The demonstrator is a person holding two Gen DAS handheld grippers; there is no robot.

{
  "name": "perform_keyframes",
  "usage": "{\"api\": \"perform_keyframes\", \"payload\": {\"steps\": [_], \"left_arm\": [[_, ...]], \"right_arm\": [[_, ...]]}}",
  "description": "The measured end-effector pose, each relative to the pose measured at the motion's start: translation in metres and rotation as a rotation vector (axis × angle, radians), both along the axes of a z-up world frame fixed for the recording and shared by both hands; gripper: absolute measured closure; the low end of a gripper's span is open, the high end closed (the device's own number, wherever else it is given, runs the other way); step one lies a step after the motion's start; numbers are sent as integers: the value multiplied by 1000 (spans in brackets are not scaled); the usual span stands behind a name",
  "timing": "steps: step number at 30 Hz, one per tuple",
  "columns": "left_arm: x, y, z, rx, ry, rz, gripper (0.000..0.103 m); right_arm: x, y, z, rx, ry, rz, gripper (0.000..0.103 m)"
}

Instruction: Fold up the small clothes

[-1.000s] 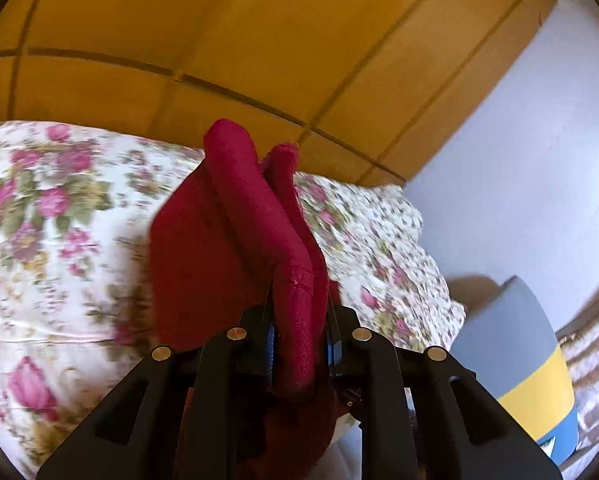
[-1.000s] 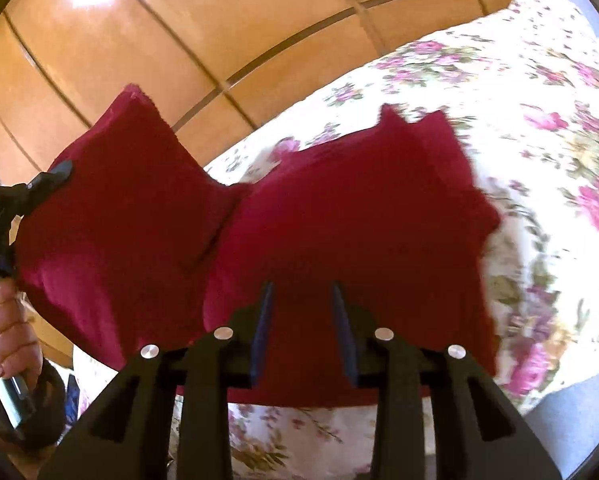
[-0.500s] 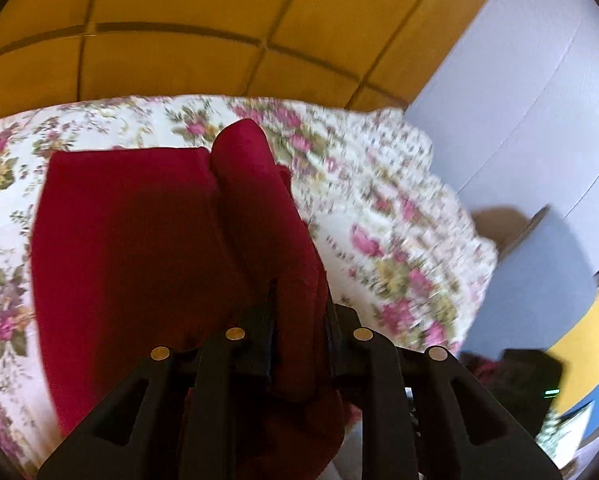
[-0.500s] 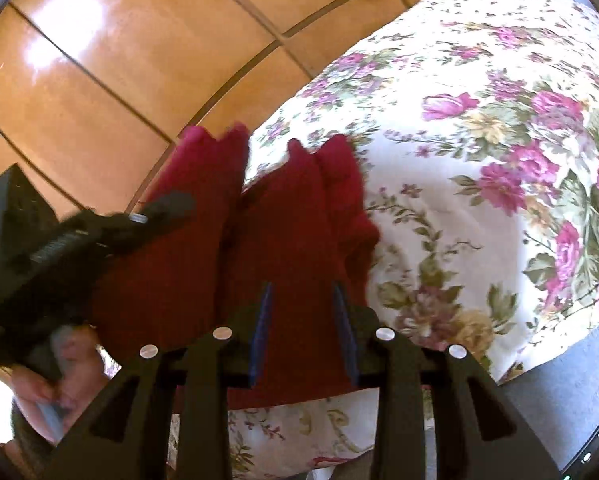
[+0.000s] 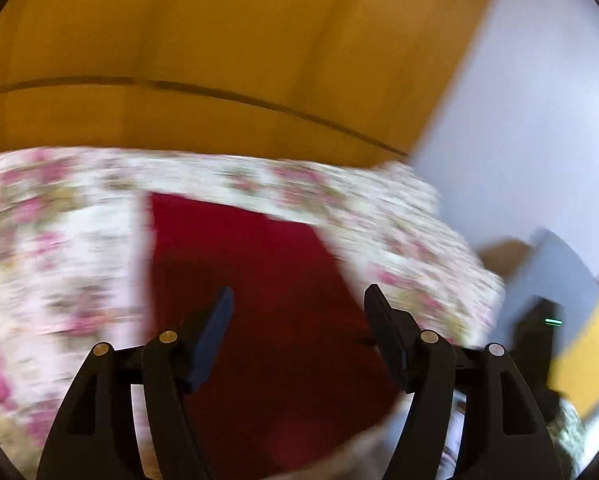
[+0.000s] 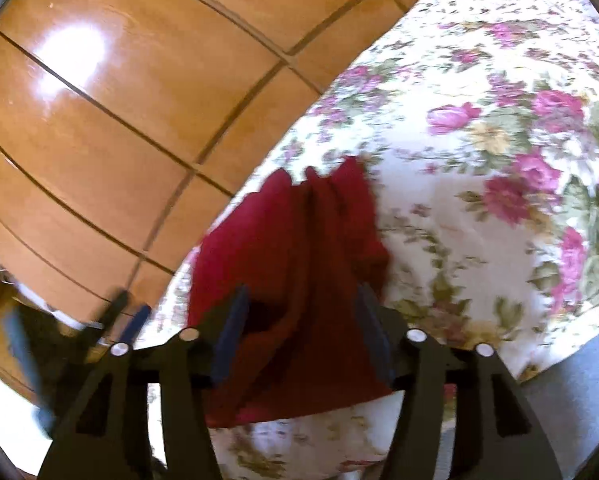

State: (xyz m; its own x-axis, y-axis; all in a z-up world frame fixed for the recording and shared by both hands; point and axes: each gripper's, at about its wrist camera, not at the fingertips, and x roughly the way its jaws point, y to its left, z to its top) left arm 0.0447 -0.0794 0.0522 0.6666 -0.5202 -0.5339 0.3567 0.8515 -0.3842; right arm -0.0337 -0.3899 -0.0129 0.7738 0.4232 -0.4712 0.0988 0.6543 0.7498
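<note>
Beneath red garment (image 6: 299, 248), bedspread (image 6: 479, 160) hidden

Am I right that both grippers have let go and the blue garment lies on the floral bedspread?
Not quite: the garment is dark red, not blue, as the right wrist view shows. The rest holds: left gripper and right gripper are opening off it, on the floral bedspread.

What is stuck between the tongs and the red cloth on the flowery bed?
Nothing visible. The red cloth lies on the flowery bed cover, right under both tongs. The right tongs and left tongs are opening, and the cloth shows in each gap, pads clear of it.
</note>
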Motion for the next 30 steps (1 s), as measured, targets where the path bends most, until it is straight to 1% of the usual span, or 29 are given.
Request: {"api": "perform_keyframes", "payload": {"steps": [1, 2, 4, 6, 8, 9, 10, 11, 12, 13, 14, 15, 16, 17, 19, 21, 22, 23, 24, 26, 28, 29, 30], "left_arm": [[5, 17, -8, 14, 23, 70, 36], [10, 31, -18, 46, 52, 124, 36], [18, 49, -36, 97, 108, 186, 36], [21, 59, -52, 125, 143, 188, 36], [19, 57, -65, 180, 150, 164, 36], [17, 54, -68, 192, 148, 143, 36], [15, 49, -72, 204, 141, 115, 36], [12, 44, -72, 218, 119, 113, 36], [11, 41, -73, 228, 103, 113, 36], [12, 39, -74, 235, 96, 108, 36], [13, 36, -74, 238, 95, 104, 36], [18, 34, -74, 238, 97, 107, 36], [21, 32, -72, 235, 98, 107, 36], [23, 32, -70, 235, 97, 104, 36], [23, 27, -65, 259, 68, 98, 36], [21, 20, -63, 276, 41, 71, 36], [19, 15, -63, 290, 25, 53, 36], [17, 9, -64, 313, 10, 44, 36], [16, 4, -65, 338, 1, 43, 36], [14, -8, -72, 414, -20, 37, 35], [11, -13, -73, 444, -53, 27, 35], [9, -14, -70, 461, -67, 22, 35], [7, -13, -68, 468, -74, 18, 35]], "right_arm": [[6, 4, 1, 15, 6, 16, 36], [10, 8, 2, 22, 20, 32, 35], [17, 17, 5, 10, 28, 49, 35], [24, 29, 16, -38, 7, 71, 35], [27, 42, 28, -66, -28, 123, 36], [31, 52, 33, -118, -18, 151, 36], [34, 61, 35, -181, 11, 166, 36], [41, 71, 34, -252, 53, 189, 36], [46, 79, 31, -291, 84, 222, 48], [51, 86, 24, -292, 110, 258, 79], [53, 88, 18, -282, 130, 276, 89], [53, 88, 14, -282, 146, 274, 91], [50, 84, 15, -278, 139, 259, 94], [44, 76, 18, -263, 119, 237, 94], [29, 59, 31, -224, 47, 183, 96], [14, 48, 36, -228, 13, 155, 96], [11, 45, 35, -244, 24, 146, 96], [8, 43, 27, -259, 50, 141, 96], [8, 41, 13, -252, 84, 139, 96], [10, 39, -14, -246, 150, 133, 96], [12, 41, -33, -239, 194, 139, 95], [7, 42, -32, -215, 196, 142, 93], [5, 41, -27, -197, 177, 139, 87]]}}
